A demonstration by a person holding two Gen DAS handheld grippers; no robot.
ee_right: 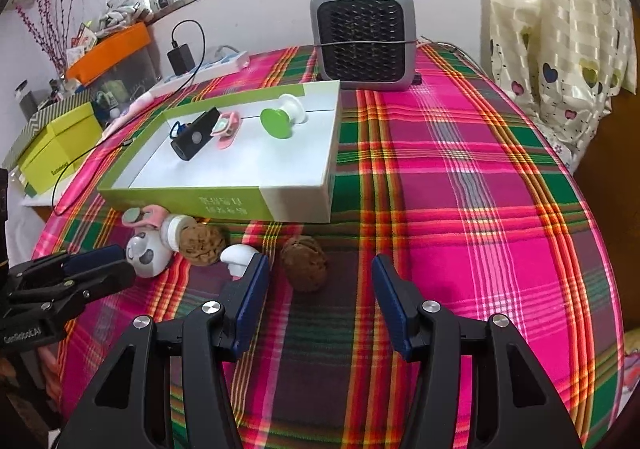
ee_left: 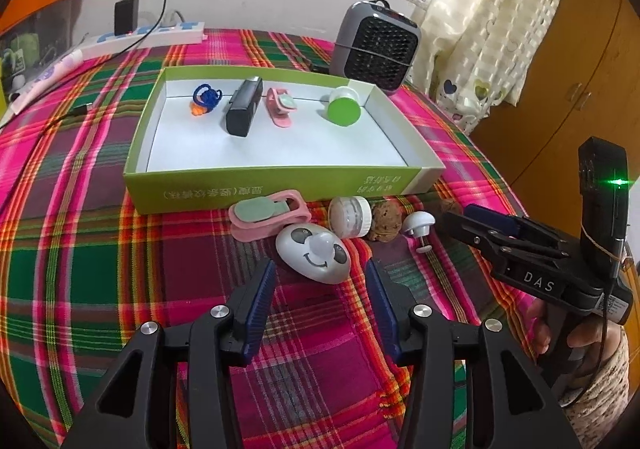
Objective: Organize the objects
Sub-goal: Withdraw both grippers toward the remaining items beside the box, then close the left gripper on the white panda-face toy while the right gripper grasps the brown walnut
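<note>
A green-sided box [ee_left: 256, 185] holds a blue ring toy [ee_left: 206, 96], a black device [ee_left: 243, 107], a pink clip [ee_left: 280, 105] and a green-topped spool [ee_left: 343, 107]. In front of it lie a pink clip [ee_left: 266, 219], a white panda-face light [ee_left: 312, 253], a clear jar [ee_left: 349, 216], a walnut [ee_left: 386, 221] and a white knob [ee_left: 418, 227]. My left gripper [ee_left: 320, 283] is open, just short of the panda light. My right gripper [ee_right: 320, 273] is open, with a second walnut [ee_right: 303, 257] between its fingertips.
A grey fan heater [ee_right: 362, 43] stands behind the box. A power strip with a black charger [ee_left: 126, 19] lies at the back left. Yellow-green boxes [ee_right: 56, 145] sit off the table's left edge. A curtain [ee_right: 560, 29] hangs on the right.
</note>
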